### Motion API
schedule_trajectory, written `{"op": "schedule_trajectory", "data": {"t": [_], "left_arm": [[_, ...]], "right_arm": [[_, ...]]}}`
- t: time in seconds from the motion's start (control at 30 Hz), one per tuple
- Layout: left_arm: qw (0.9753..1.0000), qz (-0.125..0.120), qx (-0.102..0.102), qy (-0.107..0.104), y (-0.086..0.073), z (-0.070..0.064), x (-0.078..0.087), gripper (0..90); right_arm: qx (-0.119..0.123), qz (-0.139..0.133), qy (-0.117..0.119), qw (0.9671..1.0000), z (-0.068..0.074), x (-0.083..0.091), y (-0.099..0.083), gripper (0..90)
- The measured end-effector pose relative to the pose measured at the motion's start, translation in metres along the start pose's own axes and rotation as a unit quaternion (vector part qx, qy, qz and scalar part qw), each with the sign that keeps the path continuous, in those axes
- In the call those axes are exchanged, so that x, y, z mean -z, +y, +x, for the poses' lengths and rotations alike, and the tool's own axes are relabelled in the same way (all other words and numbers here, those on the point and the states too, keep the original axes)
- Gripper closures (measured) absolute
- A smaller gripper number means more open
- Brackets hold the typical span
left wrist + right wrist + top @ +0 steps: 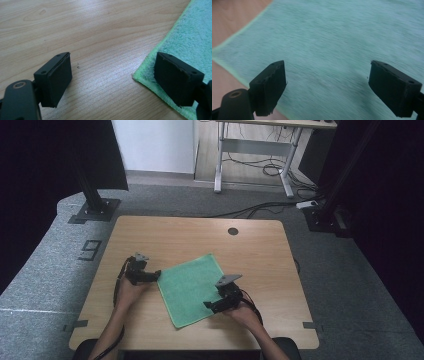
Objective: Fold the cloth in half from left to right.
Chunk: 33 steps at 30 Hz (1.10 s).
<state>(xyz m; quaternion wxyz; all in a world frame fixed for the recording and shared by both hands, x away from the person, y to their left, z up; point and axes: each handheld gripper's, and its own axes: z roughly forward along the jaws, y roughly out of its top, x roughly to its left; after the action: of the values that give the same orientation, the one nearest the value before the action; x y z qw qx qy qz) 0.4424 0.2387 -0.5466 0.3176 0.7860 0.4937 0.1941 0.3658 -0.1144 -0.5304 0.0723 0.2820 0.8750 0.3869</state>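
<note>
Green cloth (191, 289) lies flat between your claws. Your left claw (112, 80), jaws apart, straddles its near corner, one jaw over wood, the other over cloth. Your right claw (327, 87), also apart, hovers above the cloth's opposite edge.

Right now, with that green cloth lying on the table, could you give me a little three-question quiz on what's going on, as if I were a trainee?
1. True or false: the green cloth lies spread flat on the wooden table.
2. Which tongs have their jaws over the cloth itself: A) the left tongs, B) the right tongs, C) neither?
3. Fill in: the left tongs hover at one ____ of the cloth, with bare wood between the jaws.

Key
1. True.
2. B; the right gripper view has cloth under both open jaws.
3. Corner; the left gripper view has it beside one open jaw.
</note>
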Motion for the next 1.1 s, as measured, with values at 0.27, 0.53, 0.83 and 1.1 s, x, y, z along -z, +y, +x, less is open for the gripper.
{"op": "schedule_trajectory", "data": {"t": [0.27,0.53,0.83,1.1], "left_arm": [[1.0000,0.001,0.000,0.000,0.000,0.000,0.000,15.1],[1.0000,0.000,0.000,0.000,0.000,0.000,0.000,15.2],[1.0000,0.000,0.001,0.000,0.000,0.000,0.000,15.1],[1.0000,-0.004,-0.003,-0.006,-0.001,-0.001,0.001,18.4]], "right_arm": [[0.025,0.003,0.045,0.9987,0.032,-0.018,0.015,14.8],[0.057,0.012,0.085,0.9947,0.062,-0.032,0.025,19.2],[0.086,0.036,0.125,0.9878,0.093,-0.043,0.032,35.1],[0.131,0.071,0.112,0.9826,0.112,-0.050,0.034,57.6]]}}
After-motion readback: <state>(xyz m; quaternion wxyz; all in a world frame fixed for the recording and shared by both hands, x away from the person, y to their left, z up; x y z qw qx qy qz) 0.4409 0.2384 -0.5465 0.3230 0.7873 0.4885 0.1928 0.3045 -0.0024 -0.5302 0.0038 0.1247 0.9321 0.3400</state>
